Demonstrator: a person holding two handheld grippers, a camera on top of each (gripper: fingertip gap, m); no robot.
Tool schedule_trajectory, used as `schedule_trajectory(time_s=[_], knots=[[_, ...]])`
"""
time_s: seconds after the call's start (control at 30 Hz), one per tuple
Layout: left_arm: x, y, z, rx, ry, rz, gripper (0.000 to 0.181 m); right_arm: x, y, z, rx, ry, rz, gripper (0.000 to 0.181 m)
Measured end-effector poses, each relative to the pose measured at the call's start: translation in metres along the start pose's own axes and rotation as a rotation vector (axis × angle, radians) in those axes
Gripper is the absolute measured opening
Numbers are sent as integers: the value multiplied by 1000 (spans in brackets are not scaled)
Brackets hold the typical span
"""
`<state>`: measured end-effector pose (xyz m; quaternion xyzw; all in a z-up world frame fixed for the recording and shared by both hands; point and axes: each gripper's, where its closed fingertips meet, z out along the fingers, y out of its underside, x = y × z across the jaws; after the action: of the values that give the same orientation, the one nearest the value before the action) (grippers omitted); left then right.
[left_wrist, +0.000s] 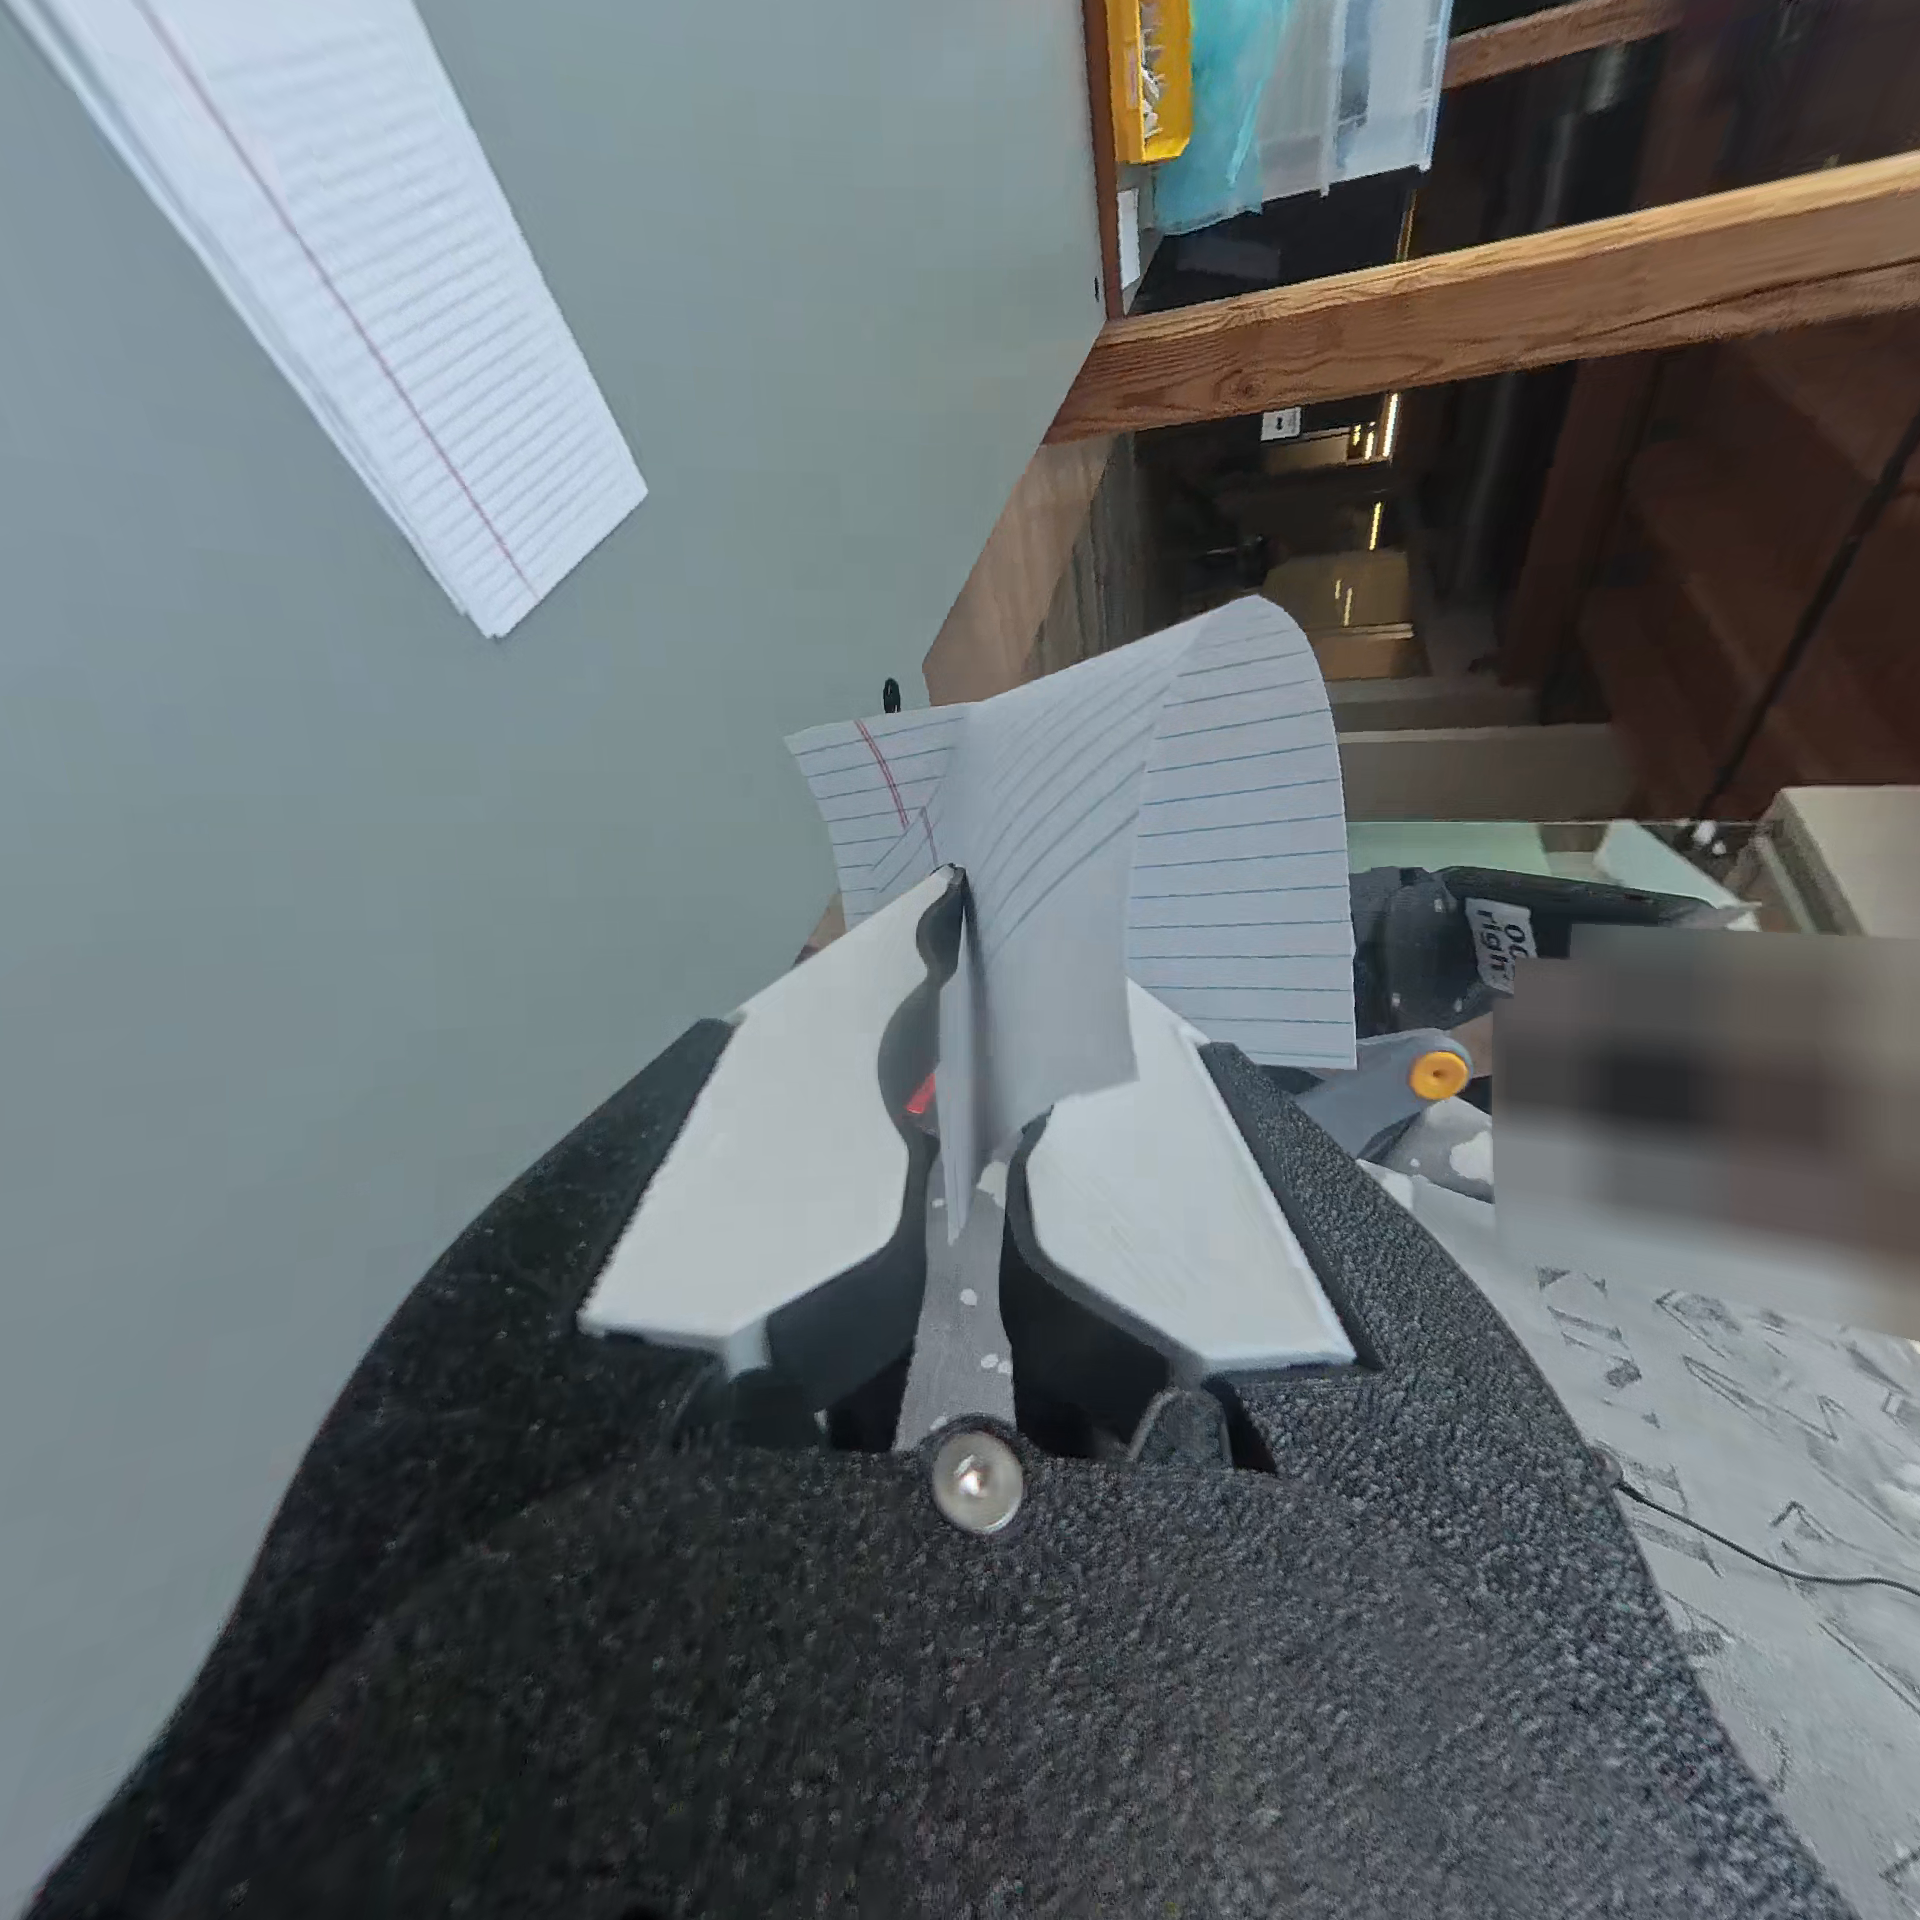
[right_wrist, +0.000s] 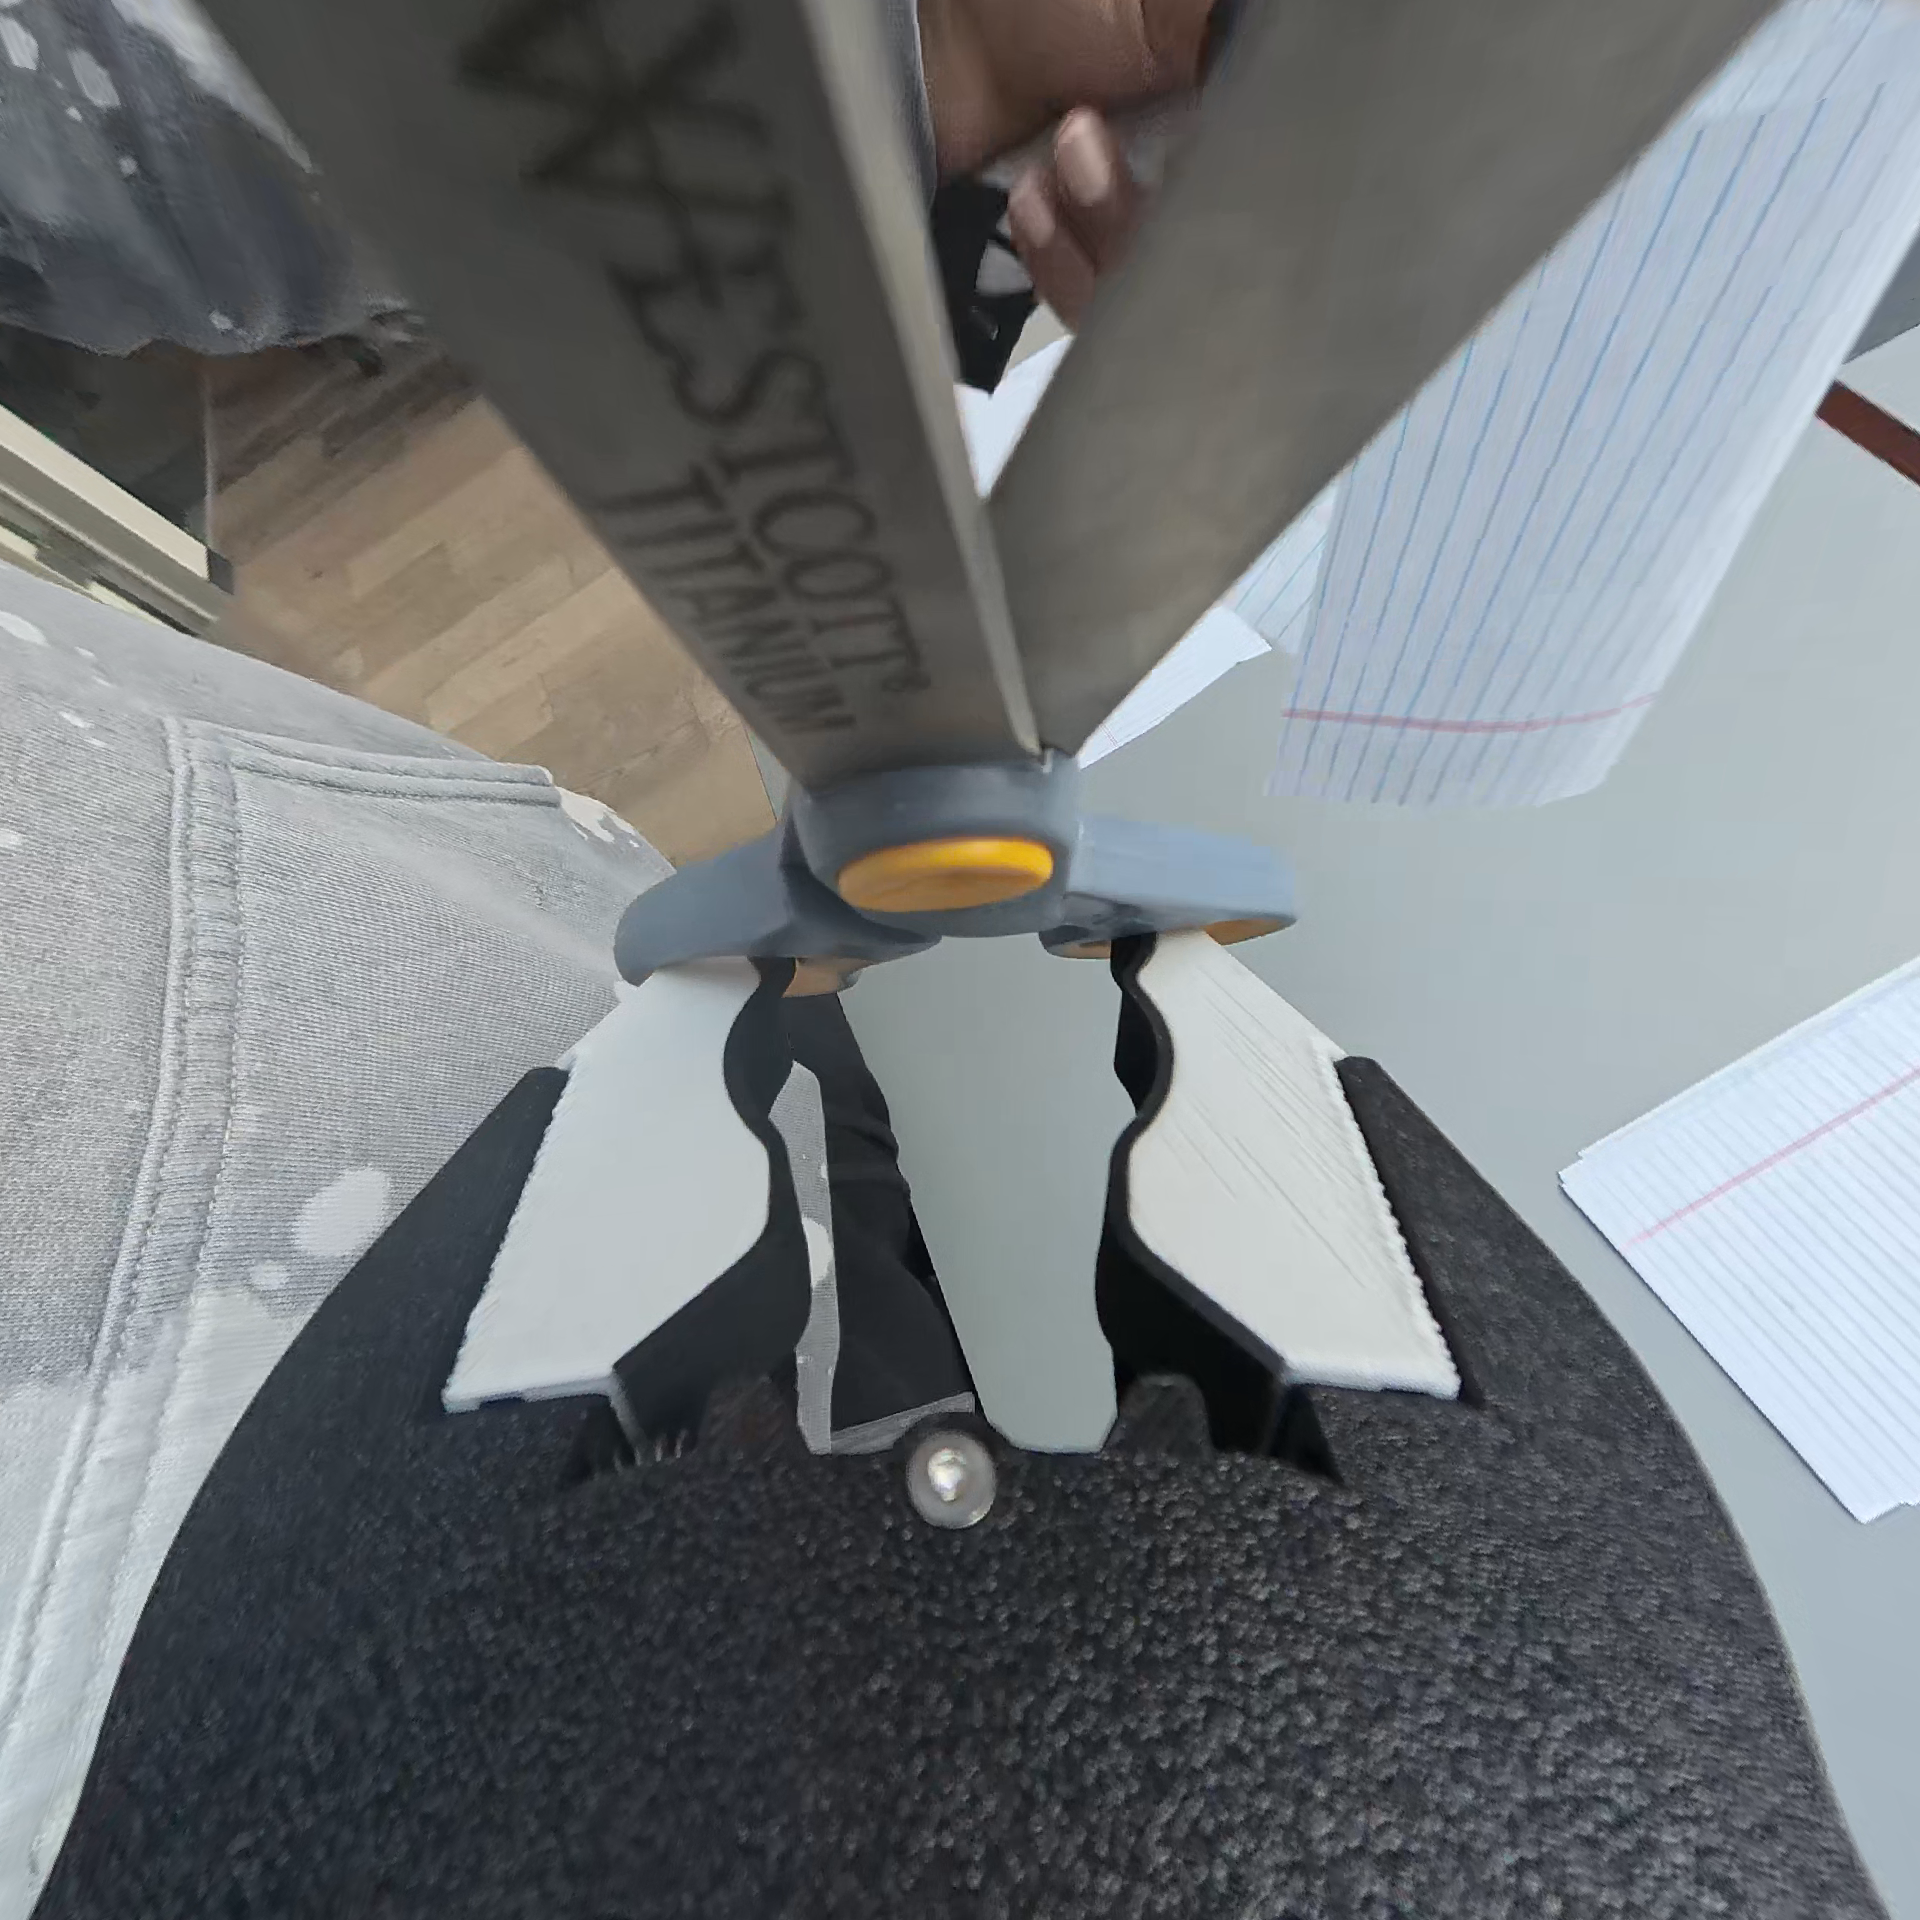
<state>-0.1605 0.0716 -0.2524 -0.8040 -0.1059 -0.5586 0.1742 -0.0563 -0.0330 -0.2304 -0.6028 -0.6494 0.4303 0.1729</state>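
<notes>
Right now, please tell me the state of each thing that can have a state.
left gripper: shut on the lined sheet.
lined sheet: held upright, curled.
right gripper: fingers apart, against the scissors' handles.
scissors: blades spread open.
paper stack: flat on the grey table.

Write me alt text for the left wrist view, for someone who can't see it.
The left gripper, jaws shut, pinches a curled sheet of lined paper above a grey table. A stack of lined paper lies farther off, and grey scissors with an orange pivot show behind the sheet.
</notes>
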Motion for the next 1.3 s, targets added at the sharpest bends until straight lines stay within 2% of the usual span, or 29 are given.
schedule_trajectory(time_s=[0.17,0.3,0.5,0.63,0.77,0.9,1.0,1.17,1.23,1.3], knots=[[-85,48,25,-48,8,-242,0,5,10,3,-30,17,20,61],[-138,79,40,-64,-53,-358,0,7,22,4,-54,31,48,61],[-183,88,48,2,-125,-447,4,7,42,6,-97,41,93,60],[-186,68,42,98,-118,-405,36,6,51,8,-115,45,118,60],[-182,54,28,182,-148,-324,77,6,55,7,-118,52,135,60],[-189,62,14,185,-214,-299,90,7,58,8,-124,56,140,60],[-201,73,2,171,-292,-282,92,7,61,9,-128,48,143,60],[-197,85,-10,168,-358,-236,89,5,63,14,-130,33,142,60],[-178,81,-12,229,-327,-183,86,6,64,16,-133,36,141,60],[-142,76,-7,305,-227,-97,79,9,66,18,-135,41,149,60]])
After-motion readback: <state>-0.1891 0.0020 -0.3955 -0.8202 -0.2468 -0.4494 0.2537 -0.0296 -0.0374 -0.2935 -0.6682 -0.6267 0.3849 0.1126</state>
